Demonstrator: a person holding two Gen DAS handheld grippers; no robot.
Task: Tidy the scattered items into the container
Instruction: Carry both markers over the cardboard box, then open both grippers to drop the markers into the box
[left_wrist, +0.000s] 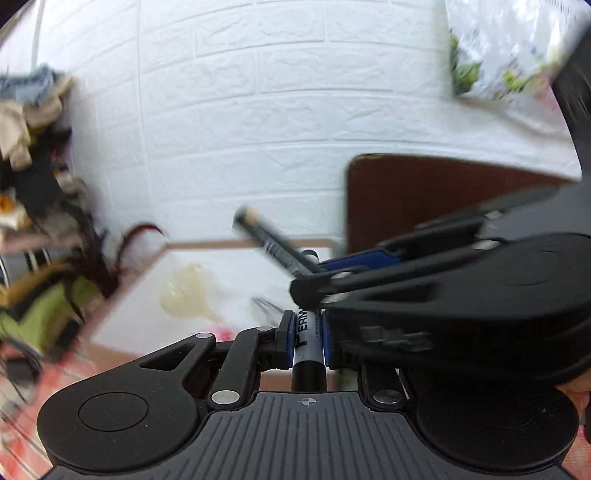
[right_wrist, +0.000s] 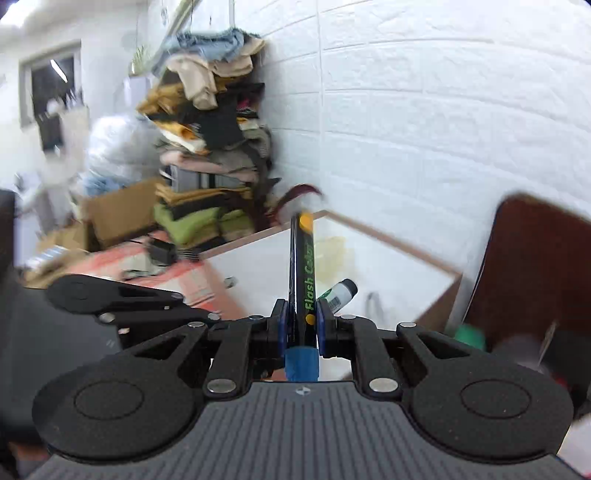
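In the left wrist view my left gripper (left_wrist: 308, 326) is shut on a white permanent marker (left_wrist: 307, 343) with black ends. My right gripper (left_wrist: 314, 275) crosses in from the right just above it, shut on a black pen (left_wrist: 273, 247) that angles up and left. The right wrist view shows that black "Flash Color" pen (right_wrist: 304, 273) with a blue end standing upright between the shut fingers of the right gripper (right_wrist: 301, 312). A white marker end (right_wrist: 341, 291) with a black cap pokes out beside them. Both grippers hover over the near part of the white box (left_wrist: 258, 242) (right_wrist: 388, 243) with a brown rim.
Inside the box lie a yellowish translucent item (left_wrist: 184, 291) (right_wrist: 332, 254) and a thin metal piece (left_wrist: 266, 306). A tall pile of clothes (right_wrist: 207, 147) stands left of the box. A dark brown board (left_wrist: 424, 199) (right_wrist: 535, 258) leans on the white brick wall at the right.
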